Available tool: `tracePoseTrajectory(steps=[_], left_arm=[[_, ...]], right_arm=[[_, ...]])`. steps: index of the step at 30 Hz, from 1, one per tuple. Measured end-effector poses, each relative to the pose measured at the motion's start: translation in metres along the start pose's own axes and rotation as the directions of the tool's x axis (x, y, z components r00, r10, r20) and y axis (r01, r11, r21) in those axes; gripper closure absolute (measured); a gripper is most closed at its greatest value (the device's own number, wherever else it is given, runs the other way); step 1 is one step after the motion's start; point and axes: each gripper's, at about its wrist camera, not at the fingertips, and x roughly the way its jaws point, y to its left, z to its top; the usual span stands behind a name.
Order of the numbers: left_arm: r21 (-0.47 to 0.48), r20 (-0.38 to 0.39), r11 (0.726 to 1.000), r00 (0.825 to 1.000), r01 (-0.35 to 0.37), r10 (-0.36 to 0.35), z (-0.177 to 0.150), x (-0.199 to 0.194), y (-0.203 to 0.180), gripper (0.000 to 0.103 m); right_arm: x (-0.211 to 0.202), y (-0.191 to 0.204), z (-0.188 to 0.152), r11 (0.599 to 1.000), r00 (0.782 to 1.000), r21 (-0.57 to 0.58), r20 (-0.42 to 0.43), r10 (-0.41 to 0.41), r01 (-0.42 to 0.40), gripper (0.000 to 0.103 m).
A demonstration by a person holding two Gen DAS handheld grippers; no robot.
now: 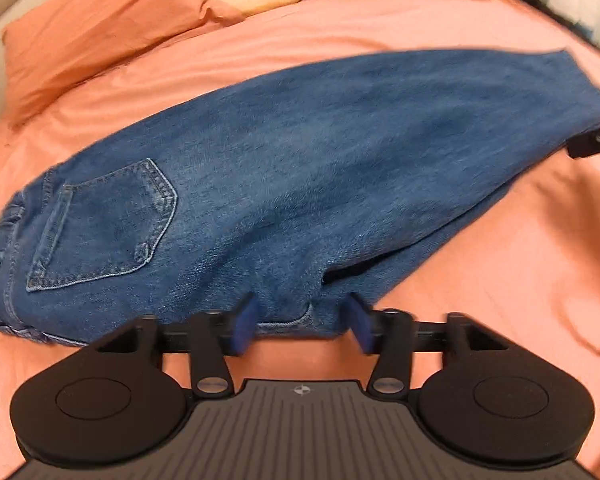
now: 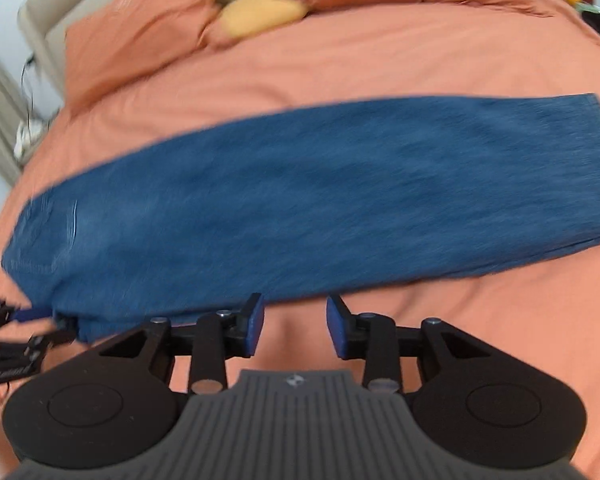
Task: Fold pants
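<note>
Now the blue denim pants [image 1: 300, 160] lay half-folded on the orange bed cover [image 1: 500, 280], their near edge between the partly open left tongs [image 1: 300, 326]; the right tongs [image 2: 295, 328] gaped empty just beside them, needing a firm pinch.

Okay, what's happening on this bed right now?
A person with a gripper in each hand is folding blue jeans on an orange bedspread. The jeans lie folded lengthwise. The left gripper has denim at the crotch edge between its jaws. The right gripper is open over bare bedspread.
</note>
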Motion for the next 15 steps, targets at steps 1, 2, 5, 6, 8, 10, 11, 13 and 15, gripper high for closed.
tracePoseTrajectory(steps=[1,2,5,6,8,10,11,13,15], left_arm=[[0.026,0.007,0.998,0.999,-0.049,0.049,-0.001,0.001,-0.003,0.086],[0.030,0.023,0.998,0.998,-0.061,0.061,-0.001,0.000,-0.003,0.092],[0.061,0.041,0.998,0.999,-0.033,0.030,0.000,-0.019,0.007,0.096],[0.119,0.036,0.992,0.999,-0.032,0.028,-0.001,-0.024,0.006,0.096],[0.190,-0.005,0.982,1.000,-0.016,0.017,-0.004,-0.026,0.004,0.097],[0.180,-0.064,0.984,0.998,0.016,-0.005,-0.005,-0.011,0.007,0.097],[0.155,-0.095,0.987,0.995,0.035,-0.021,-0.005,0.000,0.009,0.097],[0.097,-0.151,0.992,0.987,0.074,-0.059,-0.007,0.020,0.013,0.097],[0.080,-0.164,0.992,0.983,0.096,-0.082,-0.007,0.027,0.016,0.096]], right_arm=[[0.006,0.007,-0.003,1.000,1.000,-0.011,-0.013,-0.006,0.006,0.070],[0.010,0.013,-0.007,1.000,1.000,-0.022,-0.021,-0.016,0.015,0.070],[0.014,0.019,-0.012,0.999,0.999,-0.037,-0.034,-0.033,0.032,0.067],[0.013,0.015,-0.016,0.999,0.999,-0.036,-0.034,-0.034,0.033,0.067],[0.012,0.014,-0.020,0.998,0.999,-0.035,-0.030,-0.046,0.045,0.065],[0.013,0.010,-0.023,0.998,0.998,-0.022,-0.024,-0.062,0.062,0.065],[0.015,0.007,-0.025,0.998,0.997,-0.006,-0.024,-0.068,0.068,0.065],[0.019,0.003,-0.025,0.997,0.997,0.019,-0.013,-0.074,0.074,0.065],[0.017,-0.001,-0.026,0.996,0.996,0.023,0.010,-0.091,0.090,0.065]])
